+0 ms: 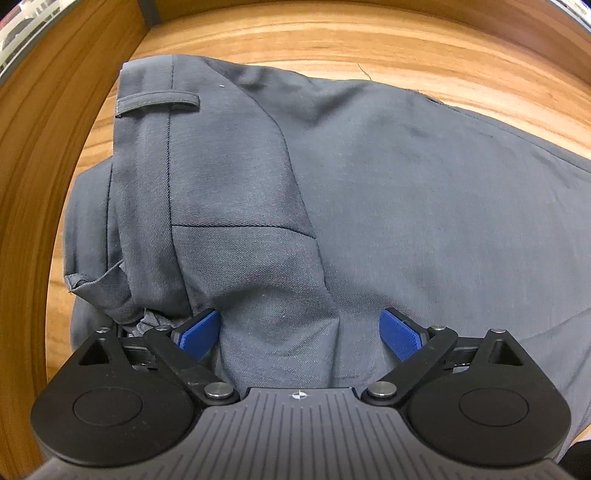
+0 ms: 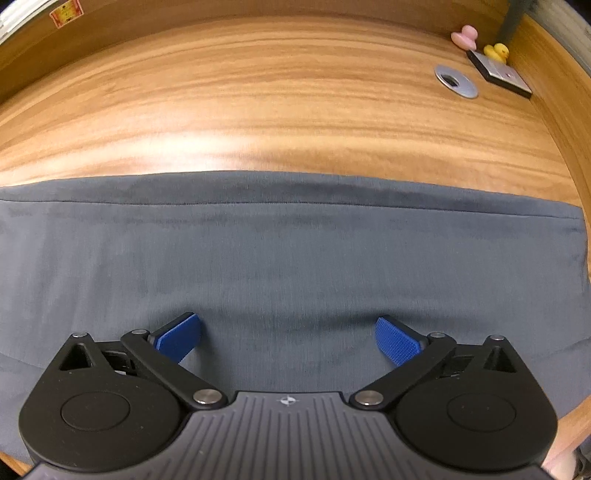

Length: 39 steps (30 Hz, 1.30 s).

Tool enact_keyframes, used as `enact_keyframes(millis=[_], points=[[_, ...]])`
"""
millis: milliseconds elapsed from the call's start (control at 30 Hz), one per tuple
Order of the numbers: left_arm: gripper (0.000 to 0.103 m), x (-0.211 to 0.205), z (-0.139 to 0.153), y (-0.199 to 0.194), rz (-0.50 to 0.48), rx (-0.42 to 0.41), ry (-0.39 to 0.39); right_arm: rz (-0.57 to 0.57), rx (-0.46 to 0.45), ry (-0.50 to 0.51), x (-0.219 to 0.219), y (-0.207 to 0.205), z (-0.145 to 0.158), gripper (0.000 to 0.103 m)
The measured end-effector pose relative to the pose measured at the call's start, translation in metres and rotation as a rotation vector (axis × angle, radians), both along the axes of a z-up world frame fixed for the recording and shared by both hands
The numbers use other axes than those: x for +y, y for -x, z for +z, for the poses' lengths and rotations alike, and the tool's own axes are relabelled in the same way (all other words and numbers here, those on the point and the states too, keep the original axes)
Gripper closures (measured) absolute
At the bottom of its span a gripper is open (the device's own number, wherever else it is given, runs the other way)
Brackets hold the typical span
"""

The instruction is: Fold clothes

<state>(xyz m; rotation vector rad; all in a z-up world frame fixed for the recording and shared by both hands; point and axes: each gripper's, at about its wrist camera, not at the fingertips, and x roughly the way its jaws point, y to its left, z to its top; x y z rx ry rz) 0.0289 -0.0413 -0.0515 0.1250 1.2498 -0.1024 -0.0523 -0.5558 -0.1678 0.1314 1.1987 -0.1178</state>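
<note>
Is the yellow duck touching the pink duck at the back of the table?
Apart. The right wrist view shows bare wood between the yellow duck and the pink duck; the yellow one sits by a flat grey block.

Grey twill trousers [image 1: 369, 184] on orange-brown wood-grain bench [image 2: 258, 110]; blue-padded black tongs [image 1: 300, 334]; pink [image 2: 464, 36] & yellow ducks [image 2: 498, 51].

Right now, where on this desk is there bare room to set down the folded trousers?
The widest free patch is the bare desk beyond the far edge of the grey trousers. It gets crowded toward the far right corner: cable grommet, flat grey block, yellow duck, pink duck.
</note>
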Motion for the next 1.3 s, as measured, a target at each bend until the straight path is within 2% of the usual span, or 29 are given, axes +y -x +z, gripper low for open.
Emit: enact_keyframes(millis=[433, 733, 867, 1300], points=[[0.007, 0.006, 0.001, -0.007, 0.016, -0.015, 0.003, 0.024, -0.038, 0.007, -0.009, -0.055, -0.005, 0.0], [0.002, 0.012, 0.009, -0.013, 0.031, -0.01, 0.002, 0.061, -0.068, 0.012, -0.007, -0.113, -0.004, 0.0], [0.002, 0.003, 0.003, -0.03, 0.036, -0.016, 0.002, 0.076, -0.076, 0.015, -0.006, -0.134, -0.003, 0.0], [0.001, 0.013, 0.008, -0.048, 0.017, -0.034, 0.003, 0.081, -0.073, 0.017, -0.008, -0.158, -0.001, 0.0]])
